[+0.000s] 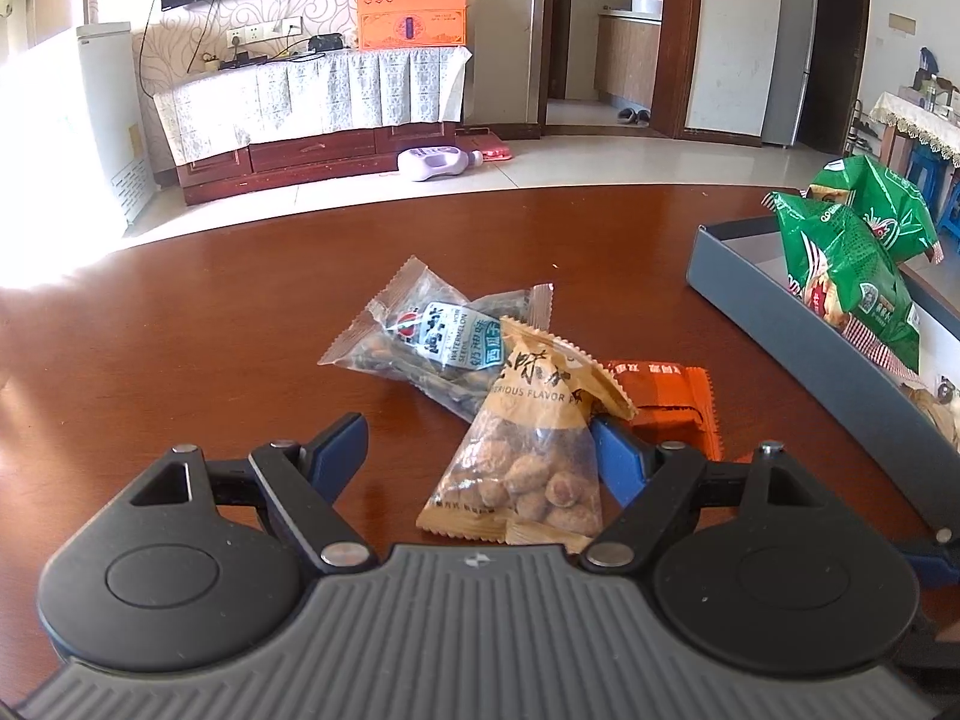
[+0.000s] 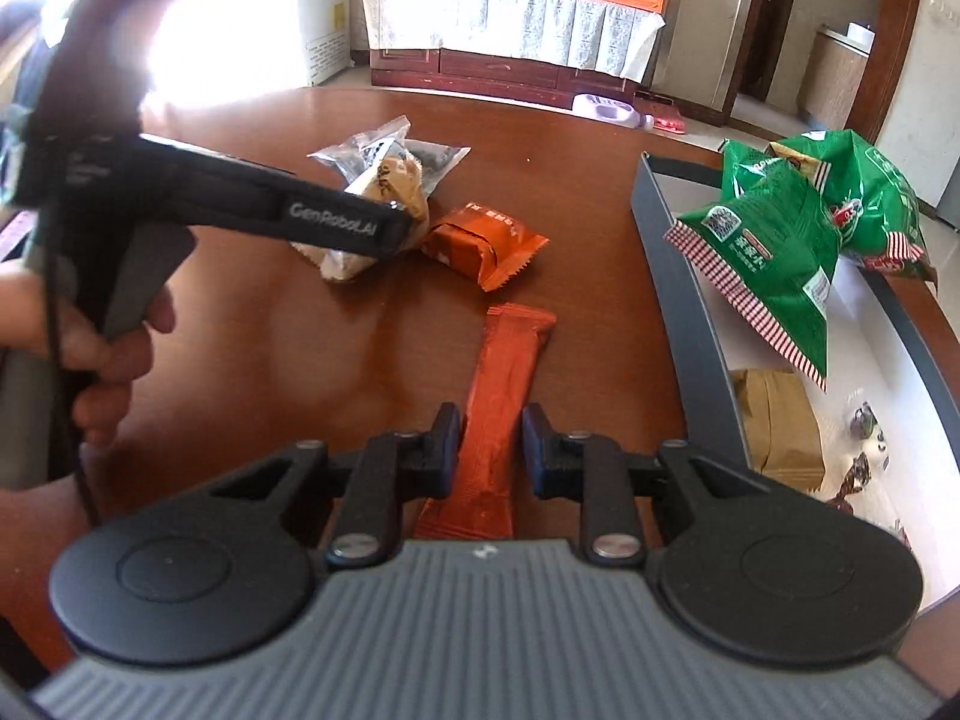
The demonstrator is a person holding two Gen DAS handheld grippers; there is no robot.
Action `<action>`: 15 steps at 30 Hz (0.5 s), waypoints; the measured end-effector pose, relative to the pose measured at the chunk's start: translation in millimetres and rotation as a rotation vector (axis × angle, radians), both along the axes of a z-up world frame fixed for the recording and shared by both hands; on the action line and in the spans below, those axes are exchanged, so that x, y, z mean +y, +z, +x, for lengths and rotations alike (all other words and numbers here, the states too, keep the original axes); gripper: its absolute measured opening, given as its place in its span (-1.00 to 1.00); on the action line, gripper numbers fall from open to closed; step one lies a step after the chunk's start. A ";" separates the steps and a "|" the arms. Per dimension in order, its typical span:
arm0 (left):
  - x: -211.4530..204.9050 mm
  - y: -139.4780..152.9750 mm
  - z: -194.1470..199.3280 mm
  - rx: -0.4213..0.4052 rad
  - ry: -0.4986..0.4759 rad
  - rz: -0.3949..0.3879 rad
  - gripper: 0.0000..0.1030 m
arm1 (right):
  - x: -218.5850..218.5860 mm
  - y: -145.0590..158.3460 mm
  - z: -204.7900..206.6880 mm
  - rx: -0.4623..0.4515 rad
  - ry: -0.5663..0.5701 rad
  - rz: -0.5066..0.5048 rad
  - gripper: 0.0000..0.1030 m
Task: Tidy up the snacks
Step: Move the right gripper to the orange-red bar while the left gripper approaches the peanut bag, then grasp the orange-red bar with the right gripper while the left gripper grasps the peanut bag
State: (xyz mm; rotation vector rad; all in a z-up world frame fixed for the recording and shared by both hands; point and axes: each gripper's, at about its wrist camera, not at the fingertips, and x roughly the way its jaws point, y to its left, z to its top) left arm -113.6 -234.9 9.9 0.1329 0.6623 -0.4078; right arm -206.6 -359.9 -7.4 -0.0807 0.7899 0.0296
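Note:
A long orange snack bar point(image 2: 504, 396) lies lengthwise between my right gripper's point(image 2: 491, 444) fingers, and both pads sit against its sides. My left gripper point(image 1: 480, 450) is open around a yellow packet of coated peanuts point(image 1: 534, 438) on the brown table point(image 1: 180, 330), with clear space beside its left finger. Behind the peanuts lies a clear packet of watermelon seeds point(image 1: 432, 342), and to the right a square orange packet point(image 1: 660, 402). The right wrist view shows the left gripper's black body point(image 2: 252, 204) held by a hand point(image 2: 108, 348) over that pile.
A shallow grey box point(image 2: 678, 276) stands on the right of the table, holding two green snack bags point(image 2: 774, 252), a brown packet point(image 2: 780, 426) and small wrapped sweets. Beyond the table's far edge are the floor and a TV cabinet.

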 end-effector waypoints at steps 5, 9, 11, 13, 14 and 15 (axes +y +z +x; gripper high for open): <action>-7.4 -3.0 4.9 -0.002 0.008 0.006 0.77 | -12.2 -0.1 -2.4 -0.002 0.012 0.068 -0.50; -14.0 -6.7 9.6 0.013 0.010 0.002 0.81 | -13.1 0.2 -3.1 -0.002 0.036 0.069 -0.49; -18.6 -9.1 11.9 0.023 0.007 0.011 0.81 | -15.3 0.5 -4.7 -0.002 0.041 0.076 -0.51; -23.3 -11.9 12.3 0.021 0.002 0.021 0.77 | -16.4 1.2 -6.4 -0.004 0.046 0.079 -0.52; -24.3 -13.2 12.9 0.022 -0.003 0.028 0.52 | -16.1 1.2 -7.2 -0.006 0.048 0.077 -0.51; -24.4 -12.9 12.3 0.018 -0.013 0.014 0.39 | -17.1 2.3 -10.7 -0.007 0.049 0.075 -0.49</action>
